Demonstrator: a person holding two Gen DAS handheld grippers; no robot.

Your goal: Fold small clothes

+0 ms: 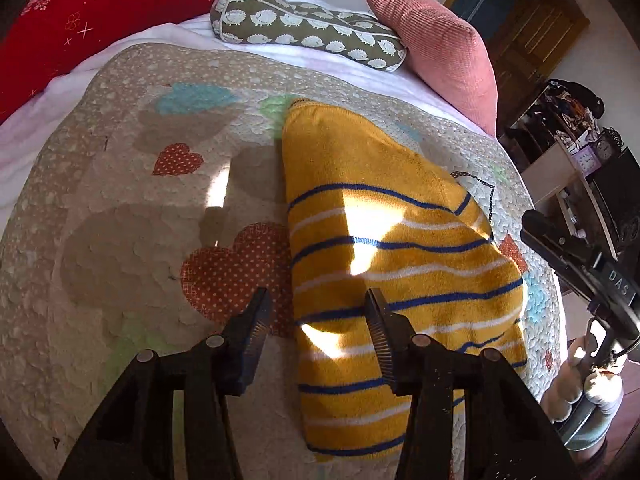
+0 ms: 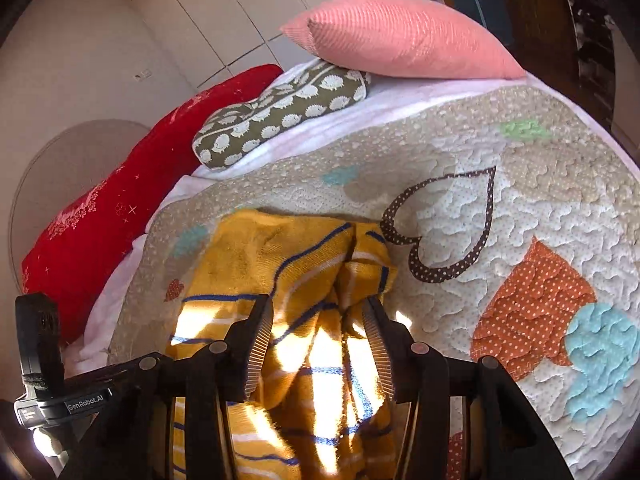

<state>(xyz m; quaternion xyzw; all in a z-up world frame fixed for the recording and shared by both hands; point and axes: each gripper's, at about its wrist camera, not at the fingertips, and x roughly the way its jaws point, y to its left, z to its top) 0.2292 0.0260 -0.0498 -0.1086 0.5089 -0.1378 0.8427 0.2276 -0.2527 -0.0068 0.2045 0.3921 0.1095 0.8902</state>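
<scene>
Sweater [image 1: 384, 256] folded lengthwise on quilt [image 1: 120, 240]; left gripper [image 1: 318, 320] and right gripper [image 2: 318, 332] jaws apart, holding nothing, probably lining up next fold.

The yellow striped garment [image 2: 296, 320] runs off the lower edge of the right wrist view. The red pillow [image 1: 100, 28] is cut at upper left. Shelf clutter [image 1: 576, 128] at right is too small to tell.

Both tongs [image 1: 316, 312] [image 2: 318, 320] parted, angled downward

"genrobot.ai" stands in white on the left gripper [image 2: 66, 402] body; "das" shows on the right gripper [image 1: 618, 280] label.
</scene>
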